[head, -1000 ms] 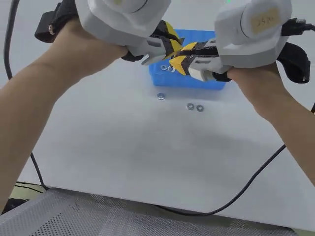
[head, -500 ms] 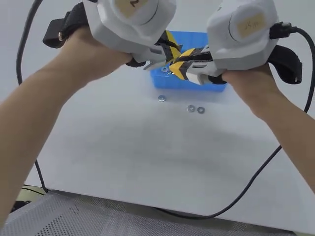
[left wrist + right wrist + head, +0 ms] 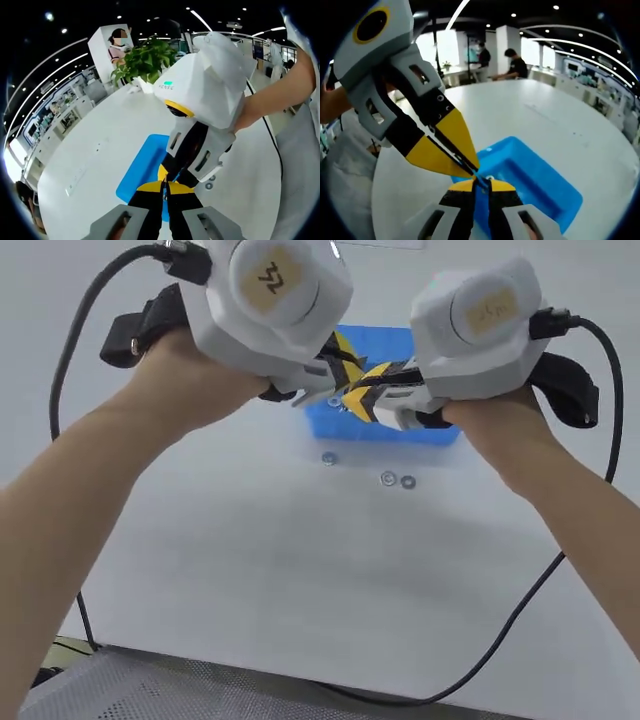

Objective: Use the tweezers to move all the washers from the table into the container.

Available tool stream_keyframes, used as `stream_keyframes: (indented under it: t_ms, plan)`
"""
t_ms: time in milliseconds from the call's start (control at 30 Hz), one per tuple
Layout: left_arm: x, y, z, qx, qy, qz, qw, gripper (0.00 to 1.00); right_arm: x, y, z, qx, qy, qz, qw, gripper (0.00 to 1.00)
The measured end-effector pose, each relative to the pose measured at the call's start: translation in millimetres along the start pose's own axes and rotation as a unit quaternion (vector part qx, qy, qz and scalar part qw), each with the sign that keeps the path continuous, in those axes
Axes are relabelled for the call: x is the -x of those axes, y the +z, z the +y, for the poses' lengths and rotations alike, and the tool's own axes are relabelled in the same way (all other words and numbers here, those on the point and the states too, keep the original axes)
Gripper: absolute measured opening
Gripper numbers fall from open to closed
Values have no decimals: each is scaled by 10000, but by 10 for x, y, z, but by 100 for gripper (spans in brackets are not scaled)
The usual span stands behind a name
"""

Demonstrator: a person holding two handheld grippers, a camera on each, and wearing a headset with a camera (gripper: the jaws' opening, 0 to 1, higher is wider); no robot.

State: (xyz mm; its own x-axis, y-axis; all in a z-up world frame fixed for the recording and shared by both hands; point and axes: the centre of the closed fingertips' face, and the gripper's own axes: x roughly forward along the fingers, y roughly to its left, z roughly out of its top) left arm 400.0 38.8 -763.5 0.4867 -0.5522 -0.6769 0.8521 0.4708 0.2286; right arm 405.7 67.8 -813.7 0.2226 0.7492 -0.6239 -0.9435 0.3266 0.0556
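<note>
Tweezers [image 3: 452, 149] bridge both tools: L gripper [image 3: 165, 189] clamped on one end, R gripper [image 3: 481, 186] jaws together on tip end, over blue container [image 3: 430, 430]. Washers [image 3: 328, 459] on table [image 3: 300, 560] just in front: one left, pair right (tiny, light, slick, flat, prob. skid if nudged; pinch across rim). Inside, approx. one washer shows; rest hidden.
</note>
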Motion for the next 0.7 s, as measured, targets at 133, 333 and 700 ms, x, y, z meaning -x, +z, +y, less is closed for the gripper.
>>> stream_keyframes:
  t_ms: [133,333,700]
  plan:
    - [-18,-12,10,-37,8,4,10000,0,7,-3,11,100,-14,9,9999,6]
    - [22,-36,17,-61,15,47,10000,0,9,1,20,212,-48,48,9998,7]
    - [274,149,28,-161,186,-119,9996,0,227,224,44,91,-187,-366,9991,8]
